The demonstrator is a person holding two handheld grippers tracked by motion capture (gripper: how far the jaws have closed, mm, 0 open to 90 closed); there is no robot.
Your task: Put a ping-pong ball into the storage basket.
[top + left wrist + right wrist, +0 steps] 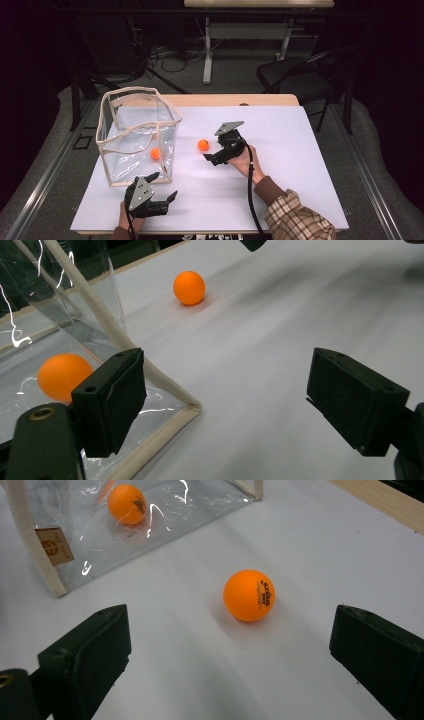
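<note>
I am working at a white-topped table (300, 165) in a dim room, with a black chair (295, 75) and loose cables on the grey floor beyond its far edge. The largest thing on the table is a clear plastic bag (137, 135) with cream trim, standing open-topped at the left. I am holding my right gripper (216, 150) near the middle of the table, jaws spread wide and gripping nothing, pointing at an orange ball (249, 595) that is lying on the bare surface just ahead of the jaws and centred between them, not touching either. I am holding my left gripper (165, 187) at the near edge, just beside the bag's near corner, its jaws also wide apart and empty; one jaw is sitting close against the trimmed bottom edge of the bag, though I cannot tell whether it is actually touching. A second orange ball (64, 376) is resting inside the bag on its floor, near that same corner, seen through the clear wall.
</note>
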